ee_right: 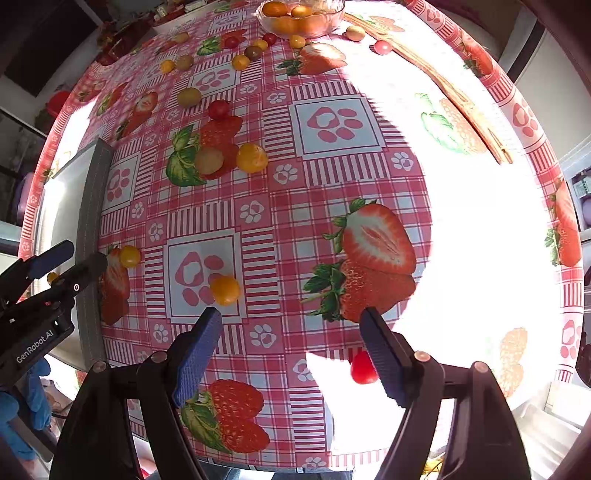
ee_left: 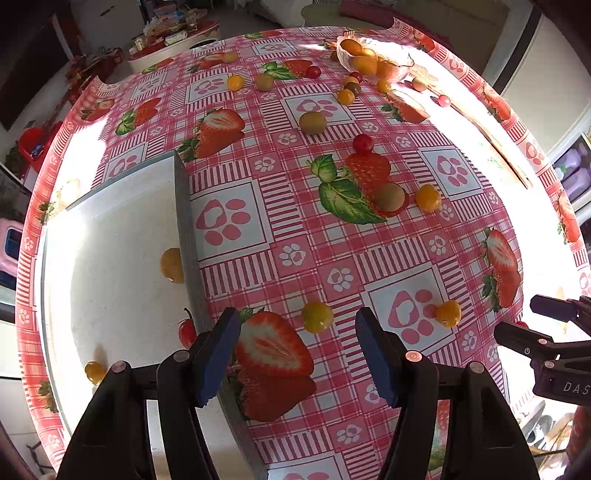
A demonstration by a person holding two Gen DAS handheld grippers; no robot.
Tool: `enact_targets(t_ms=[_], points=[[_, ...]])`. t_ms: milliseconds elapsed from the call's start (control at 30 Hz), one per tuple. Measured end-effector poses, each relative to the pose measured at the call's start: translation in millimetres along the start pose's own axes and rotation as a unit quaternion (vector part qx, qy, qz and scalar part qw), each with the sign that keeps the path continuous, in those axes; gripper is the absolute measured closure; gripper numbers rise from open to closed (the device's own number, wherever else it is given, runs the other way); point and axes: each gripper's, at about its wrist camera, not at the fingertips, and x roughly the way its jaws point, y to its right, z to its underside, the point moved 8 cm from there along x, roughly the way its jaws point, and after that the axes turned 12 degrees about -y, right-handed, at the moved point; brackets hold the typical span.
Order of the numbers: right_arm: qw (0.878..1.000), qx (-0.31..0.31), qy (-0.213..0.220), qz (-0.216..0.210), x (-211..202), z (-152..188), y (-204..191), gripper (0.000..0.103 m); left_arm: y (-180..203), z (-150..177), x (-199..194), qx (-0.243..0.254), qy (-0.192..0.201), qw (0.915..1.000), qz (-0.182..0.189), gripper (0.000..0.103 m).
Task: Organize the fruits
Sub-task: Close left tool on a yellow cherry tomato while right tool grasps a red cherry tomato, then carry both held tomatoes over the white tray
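Small yellow, red and green-brown tomatoes lie scattered over the strawberry-print tablecloth [ee_left: 280, 206]. My left gripper [ee_left: 297, 319] is open above the table, with a yellow tomato [ee_left: 317, 316] just ahead of its fingertips. To its left, a white tray [ee_left: 122, 258] with a grey rim holds a yellow tomato [ee_left: 171, 265], a red one [ee_left: 187, 332] and another yellow one [ee_left: 95, 371]. My right gripper [ee_right: 290, 314] is open and points down. A yellow tomato [ee_right: 224, 290] lies by its left fingertip and a red tomato [ee_right: 362, 367] shows beside its right finger. Neither gripper holds anything.
A glass bowl [ee_left: 399, 72] of orange fruit stands at the far side of the table, also in the right wrist view as the bowl [ee_right: 332, 20]. A wooden strip [ee_right: 443, 85] lies along the sunlit right side. A blue-gloved hand [ee_right: 26, 406] holds the left gripper [ee_right: 55, 266].
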Motion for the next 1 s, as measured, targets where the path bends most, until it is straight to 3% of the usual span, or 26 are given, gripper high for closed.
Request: enact_targets(t_ms=[267,400,733,767,833,900,967,1000], points=[[0.999,0.028,-0.016,0.010,15,21,32,0.023,7,-5,36,-0.014,-0.038,0.9992,-0.007,0.037],[0.999,0.035,-0.017,0.013,20,25,42,0.023,9,-8,37,-0.019,-0.034,0.9992,-0.003,0.037],[0.999,0.004,-0.018,0.050,24,29,40,0.055,8,-8,35,-0.032,-0.037,0.9988,0.001,0.038],[0.998,-0.004,-0.018,0.058,25,31,39,0.057,9,-5,35,-0.032,-0.035,0.9989,0.002,0.042],[0.998,-0.017,-0.018,0.063,24,35,33,0.070,11,-2,32,-0.029,-0.033,0.9990,0.004,0.050],[0.998,-0.021,-0.019,0.062,24,37,31,0.079,13,1,31,-0.026,-0.030,0.9992,0.005,0.066],[0.998,-0.019,-0.021,0.058,24,37,30,0.079,16,3,29,-0.021,-0.027,0.9994,0.005,0.079],[0.998,-0.016,-0.021,0.054,24,37,30,0.079,16,3,29,-0.021,-0.028,0.9994,0.008,0.080]])
